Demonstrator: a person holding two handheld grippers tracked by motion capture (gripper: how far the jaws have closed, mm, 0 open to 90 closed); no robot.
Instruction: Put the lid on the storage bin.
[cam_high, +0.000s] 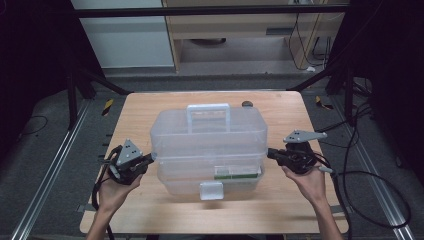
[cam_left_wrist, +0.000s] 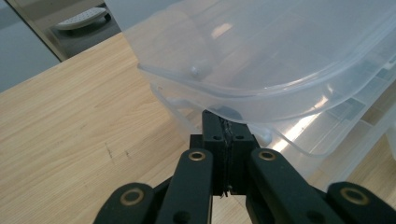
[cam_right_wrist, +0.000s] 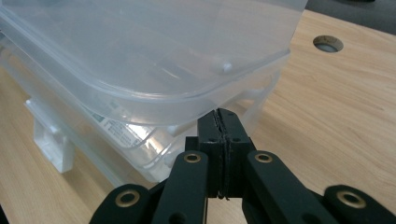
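Left gripper (cam_high: 150, 159): I see its jaws pressed together with nothing between them, tips tucked under the lid rim at the left end of the box. One clear plastic storage box (cam_high: 210, 150), mid-table (cam_high: 140, 200), tiered, with one white handle (cam_high: 208, 116) on top and one front latch (cam_high: 211, 190). One green-and-white label (cam_high: 232, 172) shows through the front wall; its print is too small for me to read. One round hole (cam_right_wrist: 328, 43) in the tabletop behind. Right gripper (cam_high: 270, 153): jaws likewise closed flat on nothing, tips under the rim at the box's right end.
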